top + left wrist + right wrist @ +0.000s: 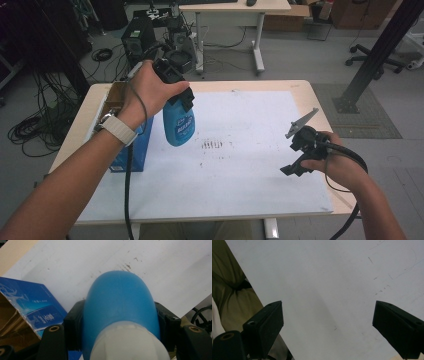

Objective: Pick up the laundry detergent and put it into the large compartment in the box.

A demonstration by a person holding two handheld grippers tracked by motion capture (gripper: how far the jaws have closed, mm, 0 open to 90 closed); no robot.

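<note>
Left gripper (181, 97): I have its jaws clamped on either side of the blue bottle (178, 124), which hangs bottom-down, lifted clear of the table

Blue bottle: from the left gripper view I see its rounded blue body (120, 307) and whitish neck squeezed between my pads

Right gripper (298, 156): I'm holding it above the right part of the white sheet (240, 175), jaws spread wide with nothing between them

Blue box (134, 150): at the table's left edge, just beside the bottle, its top open

Table (310, 90): light wood, covered by the white sheet, which carries dark smudges (212, 145) near its middle
</note>
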